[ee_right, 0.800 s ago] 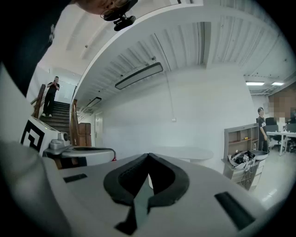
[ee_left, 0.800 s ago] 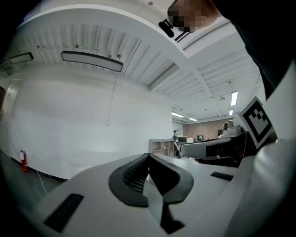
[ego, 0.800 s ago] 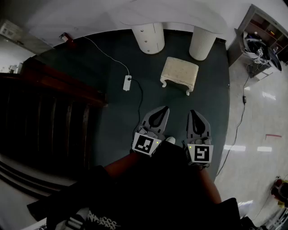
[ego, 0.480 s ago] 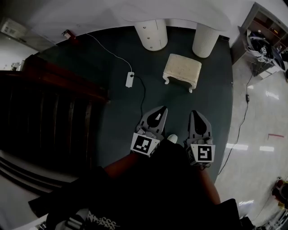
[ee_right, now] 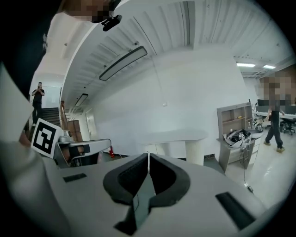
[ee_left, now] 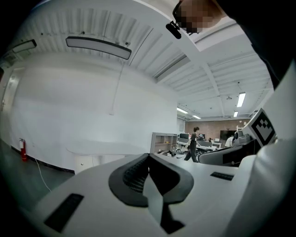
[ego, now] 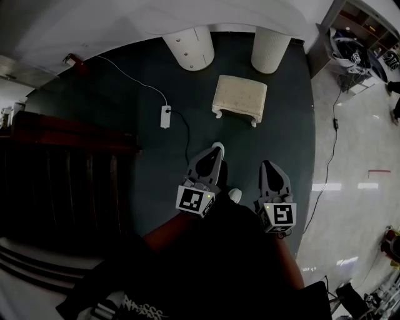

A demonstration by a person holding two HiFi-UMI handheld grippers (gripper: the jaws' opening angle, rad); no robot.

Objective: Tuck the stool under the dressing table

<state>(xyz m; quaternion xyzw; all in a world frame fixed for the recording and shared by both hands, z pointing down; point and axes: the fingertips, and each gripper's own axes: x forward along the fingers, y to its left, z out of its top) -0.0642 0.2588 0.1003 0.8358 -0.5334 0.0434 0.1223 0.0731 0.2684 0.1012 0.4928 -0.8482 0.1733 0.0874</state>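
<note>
1. The left gripper (ego: 211, 156) has its jaws pressed together with nothing between them; the left gripper view shows the dark pads meeting (ee_left: 149, 159).
2. The right gripper (ego: 270, 166) is likewise closed and empty, pads together (ee_right: 148, 159).
3. Both grippers are held side by side, apart from each other, in front of the person's body, pointing toward the stool (ego: 239, 99).
4. The stool, cream with short curved legs, stands upright on the dark carpet (ego: 125, 100), well ahead of both grippers.
5. It sits out in front of the white dressing table (ego: 187, 15), not beneath it, facing the gap between the two round pedestals and nearer the right pedestal (ego: 270, 49) than the left pedestal (ego: 189, 47), touching neither.
6. A white power strip (ego: 165, 116) lies on the carpet left of the stool, its cable running toward the wall.
7. A dark wooden staircase (ego: 62, 169) fills the left; a shelf unit (ego: 350, 37) stands at the upper right on pale floor.
</note>
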